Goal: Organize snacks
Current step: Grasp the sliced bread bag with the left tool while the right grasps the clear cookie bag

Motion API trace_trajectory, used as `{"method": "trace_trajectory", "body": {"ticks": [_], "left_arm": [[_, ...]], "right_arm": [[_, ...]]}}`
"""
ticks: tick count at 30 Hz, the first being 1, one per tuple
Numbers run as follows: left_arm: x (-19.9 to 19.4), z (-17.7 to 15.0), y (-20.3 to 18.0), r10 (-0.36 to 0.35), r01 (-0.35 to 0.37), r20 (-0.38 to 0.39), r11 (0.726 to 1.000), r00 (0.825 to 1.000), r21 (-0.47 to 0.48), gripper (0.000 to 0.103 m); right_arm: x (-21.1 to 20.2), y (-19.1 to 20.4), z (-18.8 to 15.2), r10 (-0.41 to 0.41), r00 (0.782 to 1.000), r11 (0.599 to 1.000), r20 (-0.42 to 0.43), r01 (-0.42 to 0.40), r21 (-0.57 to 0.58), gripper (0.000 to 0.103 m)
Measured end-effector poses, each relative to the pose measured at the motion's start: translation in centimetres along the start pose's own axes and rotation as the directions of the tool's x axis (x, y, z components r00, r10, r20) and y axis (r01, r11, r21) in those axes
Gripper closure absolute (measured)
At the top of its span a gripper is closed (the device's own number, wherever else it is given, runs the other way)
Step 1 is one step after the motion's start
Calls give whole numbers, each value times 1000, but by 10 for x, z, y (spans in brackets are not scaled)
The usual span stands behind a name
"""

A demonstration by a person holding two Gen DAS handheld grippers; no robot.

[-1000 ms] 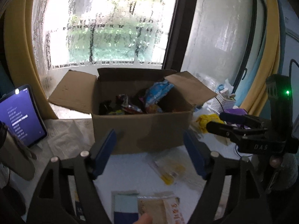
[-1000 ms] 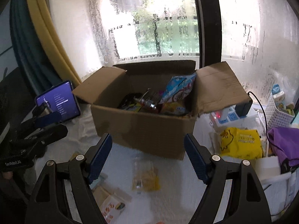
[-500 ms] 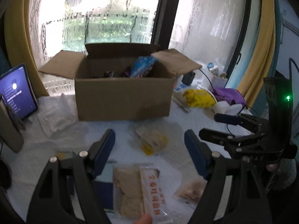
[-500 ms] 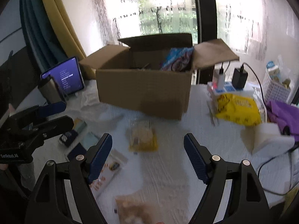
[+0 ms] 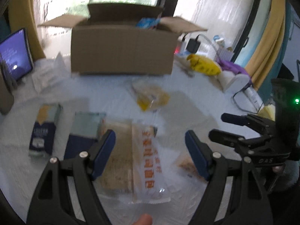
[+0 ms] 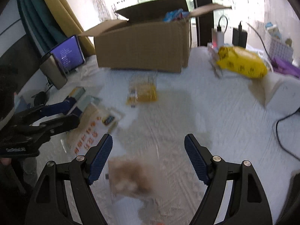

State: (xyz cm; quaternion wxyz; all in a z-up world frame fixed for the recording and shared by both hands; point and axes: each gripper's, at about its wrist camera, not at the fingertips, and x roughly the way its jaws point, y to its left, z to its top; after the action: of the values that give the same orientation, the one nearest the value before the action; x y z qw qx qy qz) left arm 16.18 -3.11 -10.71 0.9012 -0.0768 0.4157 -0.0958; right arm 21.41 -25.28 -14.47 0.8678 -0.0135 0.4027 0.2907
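Left tongs [image 5: 150, 146] & right tongs [image 6: 149, 150]: black frames, blue ribbed pads, silver screws, white lettering.

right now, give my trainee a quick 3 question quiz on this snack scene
1. True or false: both sets of jaws are shut on snacks.
2. What lies under the left gripper? A) cracker pack B) tablet C) yellow bag
3. Where is the box relative to the yellow snack?

Key:
1. False; the left gripper and the right gripper are open and empty.
2. A, the cracker pack.
3. Behind it, toward the window.
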Motion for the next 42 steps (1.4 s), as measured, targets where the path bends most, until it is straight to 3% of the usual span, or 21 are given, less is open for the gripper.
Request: {"method": "trace_trajectory", "body": {"ticks": [8,14,17,19,23,25,26,31,42], "left_arm": [[21,-26,6,-5,2,-87,999,996,-41,25],[25,-32,3,89,-89,-44,996,995,6,24],[35,-35,5,183,-182,-39,983,982,24,20],[45,-39,12,166,-167,-74,986,983,-10,15],[44,-40,7,165,-164,-71,986,984,23,15],[44,-41,7,150,-149,-68,989,986,23,16],[43,-41,7,139,-138,-68,990,988,22,16],[38,-43,2,98,-97,-54,995,994,4,25],[12,-31,-5,24,-24,8,999,1000,-26,27]], "right_arm": [[10,2,-34,27,999,1000,-44,-26,13,21],[13,7,-46,59,997,998,-48,-59,16,21],[15,16,-52,46,997,998,-59,-47,-30,21],[16,19,-54,27,998,998,-55,-31,-58,21],[16,20,-55,24,999,997,-47,-27,-72,22],[16,21,-55,43,998,996,-43,-46,-76,32],[15,21,-55,73,996,994,-45,-77,-73,44],[14,21,-56,92,995,993,-38,-95,-76,47],[1,11,-43,98,995,994,1,-98,-41,50]]}}
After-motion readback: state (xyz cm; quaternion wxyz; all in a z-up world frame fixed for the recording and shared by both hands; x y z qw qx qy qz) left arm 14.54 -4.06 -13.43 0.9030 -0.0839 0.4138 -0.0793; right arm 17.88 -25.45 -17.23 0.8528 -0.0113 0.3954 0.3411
